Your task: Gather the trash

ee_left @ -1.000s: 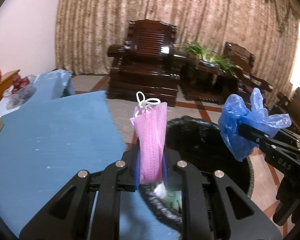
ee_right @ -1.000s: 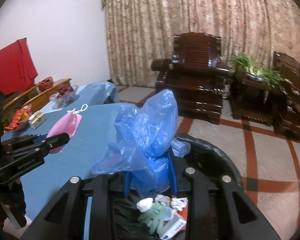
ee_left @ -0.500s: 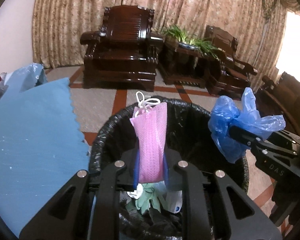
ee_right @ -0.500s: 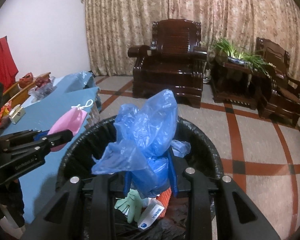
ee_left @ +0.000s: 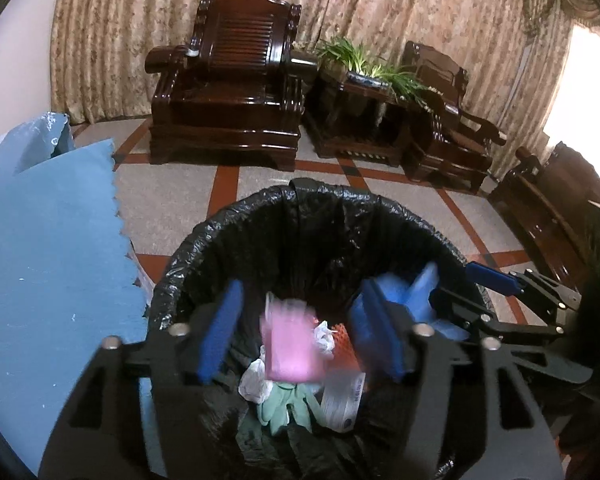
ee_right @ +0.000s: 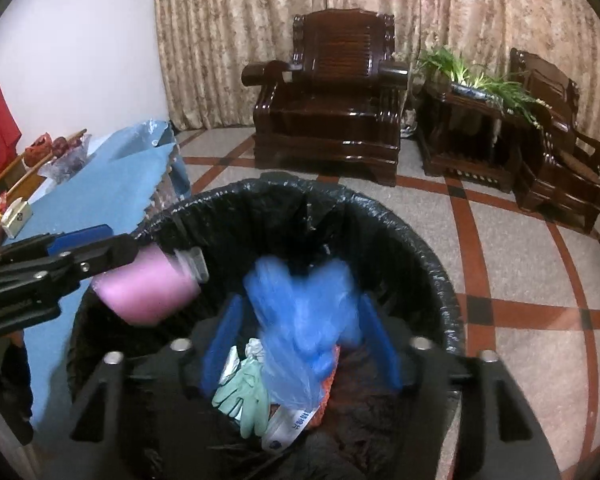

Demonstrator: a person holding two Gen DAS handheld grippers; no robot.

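Observation:
A bin with a black liner (ee_left: 300, 196) stands right below both grippers. My left gripper (ee_left: 300, 334) hangs over it with its jaws opening. The pink face mask (ee_left: 290, 344) is blurred and loose between the blue pads, touching neither. My right gripper (ee_right: 302, 340) is also opening its jaws. The blue plastic bag (ee_right: 300, 312) is blurred in the gap and free of the pads. The right wrist view shows the bin rim (ee_right: 284, 188), the left gripper (ee_right: 112, 248) at the left and the pink mask (ee_right: 148, 292) under it. The right gripper (ee_left: 468, 292) reaches in from the right beside the blue bag (ee_left: 404, 300).
Inside the bin lie a pale green glove (ee_right: 244, 396), a white packet (ee_left: 340, 404) and something orange. A table under a blue cloth (ee_left: 48, 264) touches the bin's left side. Dark wooden armchairs (ee_left: 228, 92) and a plant stand (ee_left: 360, 116) line the far curtain across a tiled floor.
Both grippers sank over the bin's mouth. Both jaws went from shut to open, letting go of the pink mask and the blue bag, which now drop toward the trash.

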